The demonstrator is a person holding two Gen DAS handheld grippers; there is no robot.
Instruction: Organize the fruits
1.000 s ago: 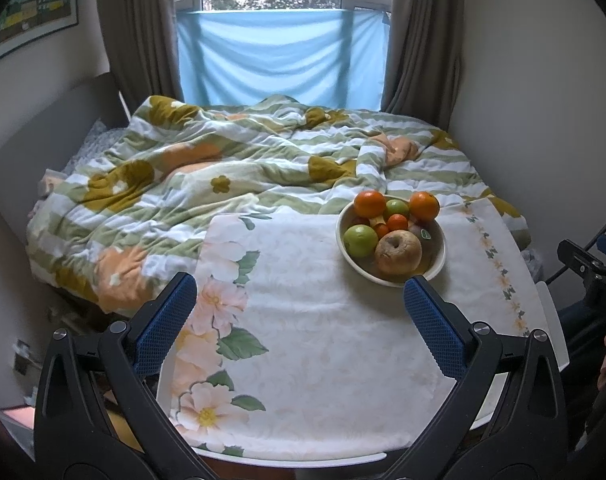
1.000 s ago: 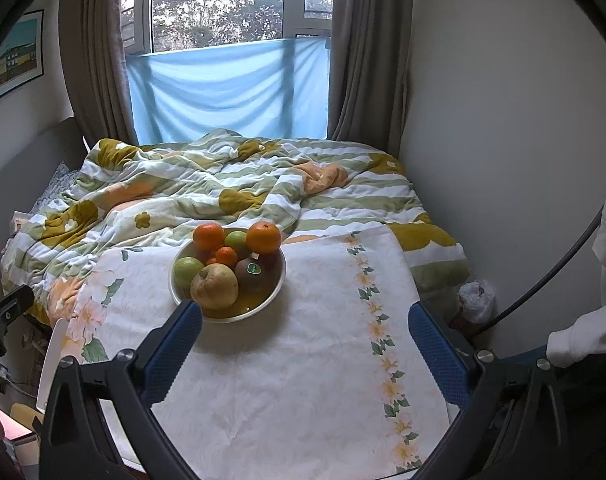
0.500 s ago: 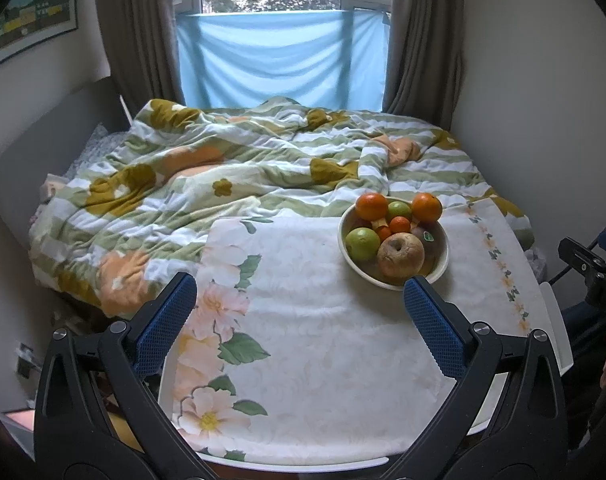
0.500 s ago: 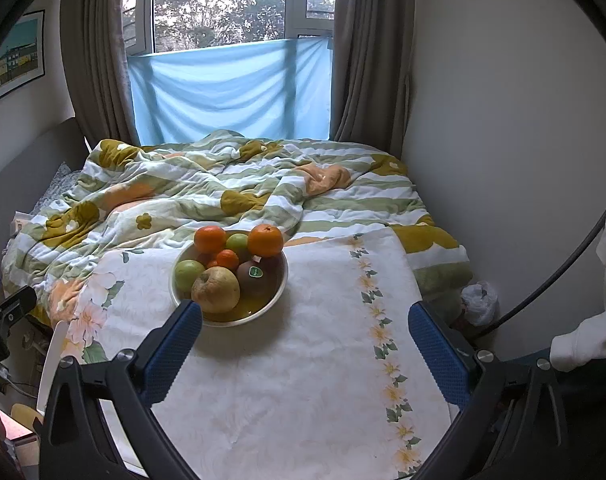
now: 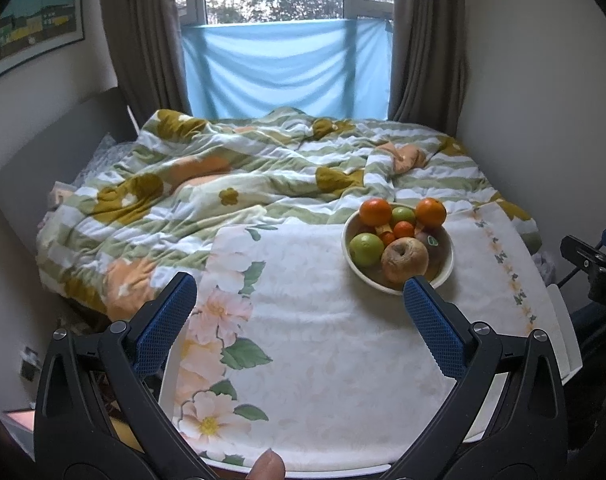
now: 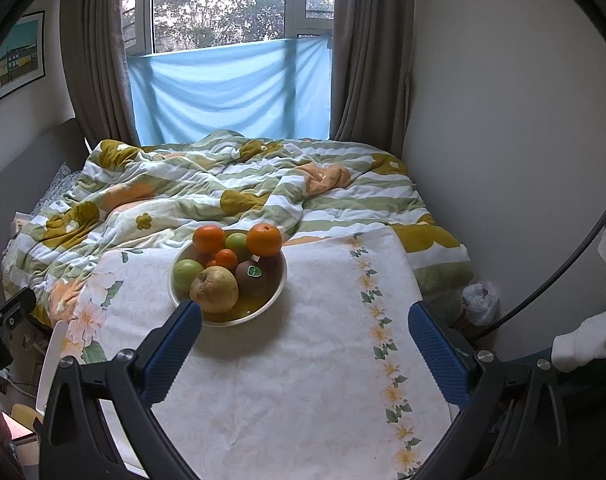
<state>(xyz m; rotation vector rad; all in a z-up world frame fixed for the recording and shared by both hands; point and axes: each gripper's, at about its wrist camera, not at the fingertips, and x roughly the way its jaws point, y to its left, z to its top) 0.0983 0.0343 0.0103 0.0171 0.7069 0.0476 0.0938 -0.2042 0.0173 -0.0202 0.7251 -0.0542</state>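
- Left gripper [image 5: 299, 294]: jaws wide apart, nothing between the blue pads [image 5: 165, 322]. Hangs over the near half of the table [image 5: 559, 320], clear of the bowl.
- Right gripper [image 6: 305, 322]: jaws wide apart too, holding nothing. Its left pad [image 6: 171, 354] sits just in front of the bowl's near rim in its own view; can't tell if they touch.
- Bowl [image 5: 446, 268]: pale, round, on the far right part of the table in the left view, close to the bed edge. Stands on the floral cloth [image 5: 323, 340].
- Fruit all in the bowl: two oranges [image 6: 209, 239] at the back with a small green one between them, a mandarin [image 6: 226, 259] in the middle, green apple [image 6: 187, 274] front-left, big russet pear [image 6: 215, 288] at the front, dark stickered fruit [image 6: 255, 276] front-right.
- Fruit packed tight, touching each other; the oranges ride above the rim.
- Behind the table: bed with a green-striped floral quilt [image 6: 223, 184], blue sheet [image 6: 231, 88] across the lower window.
- A thumb tip [image 5: 269, 466] shows at the bottom edge of the left view.
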